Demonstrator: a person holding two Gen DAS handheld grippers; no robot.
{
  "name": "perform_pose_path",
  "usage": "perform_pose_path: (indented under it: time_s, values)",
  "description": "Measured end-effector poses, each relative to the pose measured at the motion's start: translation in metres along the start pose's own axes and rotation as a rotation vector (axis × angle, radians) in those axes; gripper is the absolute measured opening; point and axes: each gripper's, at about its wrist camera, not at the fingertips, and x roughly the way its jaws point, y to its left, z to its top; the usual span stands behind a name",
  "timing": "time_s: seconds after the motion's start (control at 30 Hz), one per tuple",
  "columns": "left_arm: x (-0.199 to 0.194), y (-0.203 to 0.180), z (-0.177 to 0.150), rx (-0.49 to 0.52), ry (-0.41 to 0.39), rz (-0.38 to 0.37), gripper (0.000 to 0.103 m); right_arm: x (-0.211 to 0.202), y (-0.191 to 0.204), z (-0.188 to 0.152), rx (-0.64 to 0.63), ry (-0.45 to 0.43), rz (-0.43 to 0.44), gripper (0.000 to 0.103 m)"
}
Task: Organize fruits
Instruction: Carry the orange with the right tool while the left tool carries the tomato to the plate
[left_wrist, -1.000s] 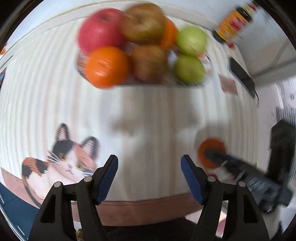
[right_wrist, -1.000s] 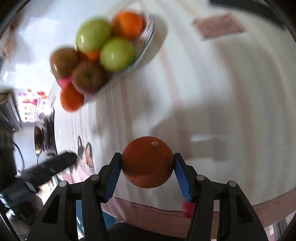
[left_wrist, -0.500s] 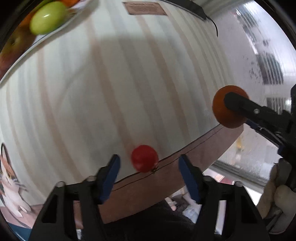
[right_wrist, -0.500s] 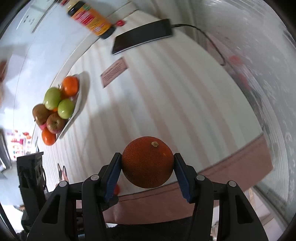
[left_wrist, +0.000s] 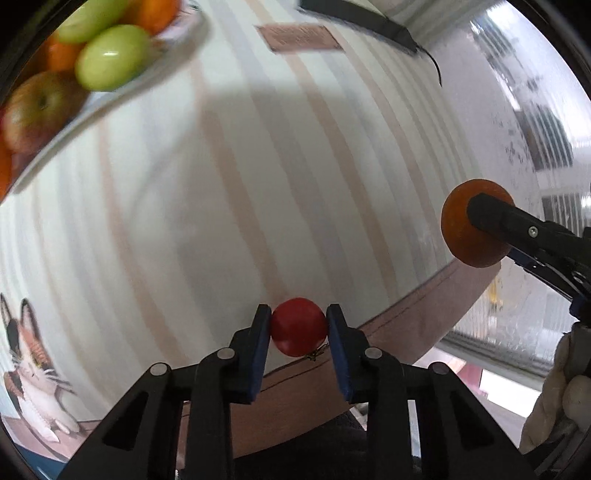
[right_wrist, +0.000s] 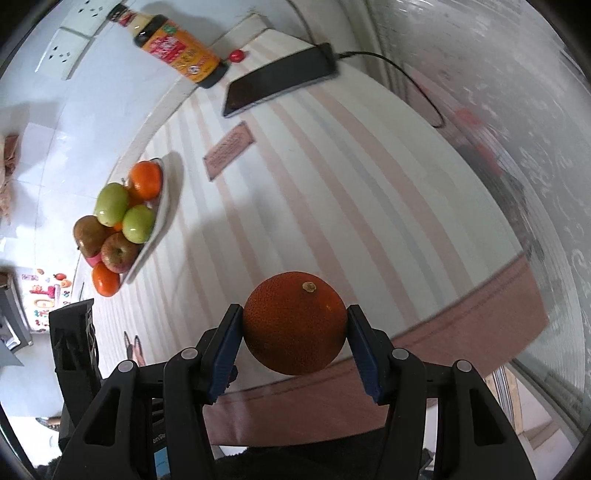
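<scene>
Two fruits now held: left gripper (left_wrist: 298, 328) has just shut its jaws on the tomato (left_wrist: 298, 326) at the tabletop (left_wrist: 221, 206) front edge; a sec ago they were wide, nothing between. Right gripper (right_wrist: 294, 328) still clamps the orange (right_wrist: 294, 322). Both prob. go next to the plate (right_wrist: 168, 206) w/ apples, well apart.
</scene>
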Motion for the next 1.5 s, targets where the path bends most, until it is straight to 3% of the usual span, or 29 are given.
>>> perform_pose_path:
  time_s: [0.23,0.43,0.73,1.1,1.33,1.5]
  values:
    - [-0.061,0.051,-0.002,-0.149,-0.123,-0.034,0.028,0.027,0.043,0.028,-0.066,0.012,0.090,0.059]
    - [-0.116,0.106,-0.003,-0.306,-0.252,-0.039,0.028,0.058,0.109,0.072,-0.120,0.006,0.189,0.059]
    - [-0.150,0.199,-0.006,-0.543,-0.373,-0.053,0.028,0.106,0.161,0.117,-0.158,0.056,0.152,0.059]
    - [-0.129,0.288,0.027,-0.691,-0.369,-0.124,0.028,0.123,0.184,0.126,-0.166,0.067,0.107,0.059]
    - [-0.116,0.311,0.029,-0.753,-0.344,-0.233,0.028,0.128,0.193,0.125,-0.176,0.074,0.096,0.059]
    - [-0.117,0.311,0.026,-0.755,-0.350,-0.241,0.029,0.133,0.192,0.127,-0.171,0.087,0.118,0.061]
